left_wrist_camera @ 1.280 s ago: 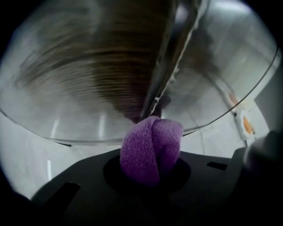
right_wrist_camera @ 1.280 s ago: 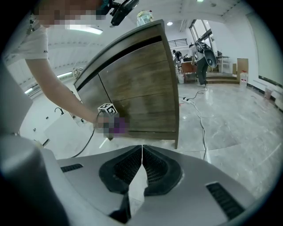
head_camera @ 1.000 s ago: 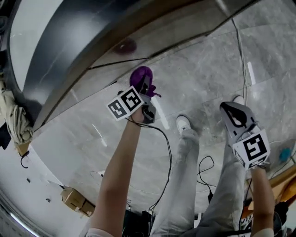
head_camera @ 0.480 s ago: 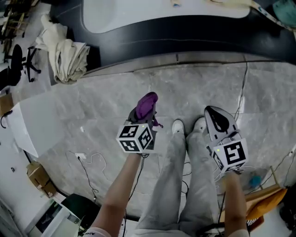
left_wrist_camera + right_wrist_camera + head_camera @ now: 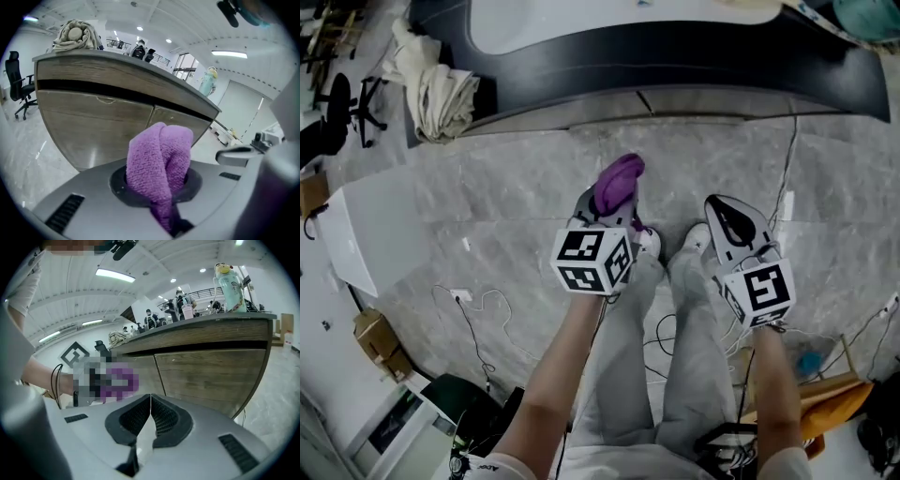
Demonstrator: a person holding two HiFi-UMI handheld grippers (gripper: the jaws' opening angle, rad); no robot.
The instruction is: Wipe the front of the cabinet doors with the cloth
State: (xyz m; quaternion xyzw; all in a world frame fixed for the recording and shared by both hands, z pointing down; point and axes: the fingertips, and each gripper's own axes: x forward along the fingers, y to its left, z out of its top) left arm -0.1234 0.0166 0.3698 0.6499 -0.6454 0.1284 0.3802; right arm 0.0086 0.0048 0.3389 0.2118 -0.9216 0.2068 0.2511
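The left gripper (image 5: 609,204), clamping the cloth (image 5: 161,154), is edging closer to the cabinet doors (image 5: 93,126), wiping not yet begun; the right gripper (image 5: 150,401) is hanging closed, empty.

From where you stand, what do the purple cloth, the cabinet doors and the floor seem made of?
The purple cloth: fuzzy looped pile, likely microfibre or terry.
The cabinet doors: matt brown with streaky grain, wood or wood-look laminate; can't tell which.
The floor: glossy grey veined slabs with seams, probably polished stone or tile.
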